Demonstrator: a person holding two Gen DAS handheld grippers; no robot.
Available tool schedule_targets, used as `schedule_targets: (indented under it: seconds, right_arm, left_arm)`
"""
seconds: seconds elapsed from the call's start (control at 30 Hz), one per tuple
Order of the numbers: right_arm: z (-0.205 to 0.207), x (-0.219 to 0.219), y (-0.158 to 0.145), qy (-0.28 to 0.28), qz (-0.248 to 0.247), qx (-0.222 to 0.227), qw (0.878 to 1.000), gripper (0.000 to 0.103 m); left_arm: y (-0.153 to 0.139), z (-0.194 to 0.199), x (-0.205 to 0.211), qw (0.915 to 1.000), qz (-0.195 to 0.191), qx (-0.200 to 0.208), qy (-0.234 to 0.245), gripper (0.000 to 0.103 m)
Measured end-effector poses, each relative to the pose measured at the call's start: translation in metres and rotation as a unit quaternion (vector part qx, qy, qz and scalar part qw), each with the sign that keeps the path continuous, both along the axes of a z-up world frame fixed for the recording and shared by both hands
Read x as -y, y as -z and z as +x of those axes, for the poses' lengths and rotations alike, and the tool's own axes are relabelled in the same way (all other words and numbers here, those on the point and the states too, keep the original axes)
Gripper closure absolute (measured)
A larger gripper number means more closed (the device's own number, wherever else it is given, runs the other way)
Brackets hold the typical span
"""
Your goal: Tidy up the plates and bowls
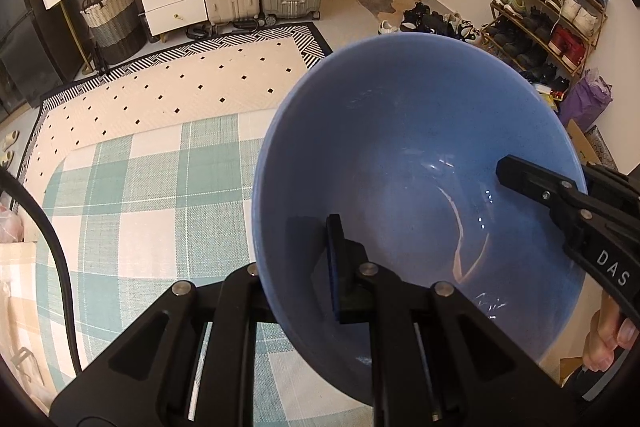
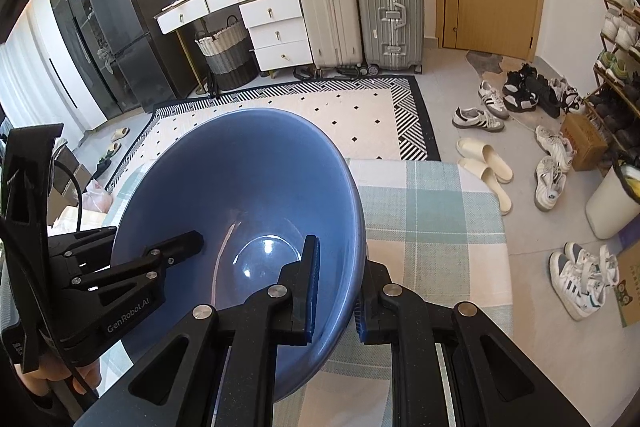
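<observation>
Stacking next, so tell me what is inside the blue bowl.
Inside the blue bowl sit only one finger of the left gripper and one of the right gripper, each clamping the rim. No food or dishes. The checked cloth beneath is hidden.

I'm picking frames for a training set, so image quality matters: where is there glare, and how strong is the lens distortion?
Left wrist view: small glints and a curved orange reflection inside the blue bowl; strong fisheye bend, dark corners, left claw sharp. Right wrist view: bright glare patch on the bowl's bottom, rug and checked tablecloth edges curve, right claw clamps the rim in focus.
</observation>
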State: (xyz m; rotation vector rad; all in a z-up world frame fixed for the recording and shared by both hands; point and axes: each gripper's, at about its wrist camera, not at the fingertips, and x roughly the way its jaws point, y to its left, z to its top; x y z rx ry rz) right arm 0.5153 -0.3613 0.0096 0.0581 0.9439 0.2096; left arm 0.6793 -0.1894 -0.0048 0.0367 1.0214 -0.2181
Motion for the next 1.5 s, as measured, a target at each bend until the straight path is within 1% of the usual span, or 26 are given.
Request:
schedule_targets:
  seconds: [0.33,0.37,0.53,0.67,0.73,0.8,0.87,0.9,1.0,1.03,1.07,1.1,1.23,1.33,1.37,1.4,1.43,1.5]
  right_arm:
    - [0.01,-0.002,0.026,0.001,0.0,-0.018,1.0,0.089]
    - [0.011,-0.002,0.028,0.001,-0.001,-0.019,1.0,0.089]
    - [0.011,-0.001,0.034,0.004,-0.006,-0.019,1.0,0.089]
    - [0.008,-0.002,0.037,0.007,-0.019,-0.017,1.0,0.088]
    - [0.007,-0.002,0.038,0.008,-0.018,-0.019,1.0,0.088]
    - [0.005,0.001,0.037,0.011,-0.016,-0.02,1.0,0.088]
    - [0.002,0.004,0.037,0.012,-0.014,-0.018,1.0,0.088]
    - [0.002,0.007,0.034,0.013,-0.013,-0.017,1.0,0.088]
    - [-0.003,0.009,0.028,0.013,-0.014,-0.014,1.0,0.088]
    - [-0.004,0.009,0.027,0.013,-0.014,-0.013,1.0,0.088]
    - [-0.004,0.01,0.025,0.012,-0.013,-0.013,1.0,0.087]
    - [-0.004,0.01,0.024,0.012,-0.013,-0.012,1.0,0.086]
    - [-0.008,0.011,0.02,0.011,-0.014,-0.011,1.0,0.085]
    - [-0.01,0.012,0.019,0.013,-0.013,-0.013,1.0,0.084]
    - [-0.011,0.012,0.019,0.013,-0.012,-0.014,1.0,0.084]
    - [-0.011,0.011,0.019,0.012,-0.011,-0.015,1.0,0.084]
    - [-0.012,0.011,0.018,0.01,-0.009,-0.015,1.0,0.084]
    - [-0.013,0.01,0.016,0.009,-0.008,-0.014,1.0,0.084]
  left_arm:
    - [0.033,0.027,-0.002,0.9999,0.011,-0.006,-0.003,0.093]
    - [0.035,0.023,-0.001,0.9999,0.013,-0.005,-0.003,0.093]
    - [0.041,0.031,0.001,0.9998,0.02,-0.001,-0.006,0.093]
    - [0.045,0.029,-0.001,0.9997,0.021,-0.001,-0.007,0.09]
    - [0.047,0.032,-0.001,0.9997,0.023,-0.004,-0.006,0.09]
    - [0.043,0.029,0.0,0.9997,0.022,-0.008,-0.005,0.088]
    - [0.042,0.025,-0.001,0.9998,0.017,-0.011,-0.007,0.08]
    - [0.042,0.025,-0.002,0.9998,0.015,-0.011,-0.008,0.078]
    - [0.042,0.021,0.0,0.9997,0.02,-0.015,-0.006,0.068]
    - [0.042,0.021,0.001,0.9996,0.022,-0.016,-0.005,0.062]
    - [0.041,0.018,0.003,0.9996,0.022,-0.016,-0.006,0.059]
    - [0.041,0.019,0.003,0.9996,0.021,-0.015,-0.007,0.058]
    - [0.037,0.014,0.006,0.9998,0.015,-0.015,-0.008,0.045]
    - [0.031,0.01,0.005,0.9998,0.013,-0.011,-0.013,0.042]
    - [0.028,0.007,0.004,0.9997,0.016,-0.008,-0.016,0.034]
    - [0.024,0.004,0.004,0.9994,0.026,0.0,-0.021,0.03]
    - [0.021,0.003,0.002,0.9992,0.029,0.01,-0.025,0.03]
    - [0.015,-0.001,-0.001,0.9994,0.022,0.01,-0.026,0.03]
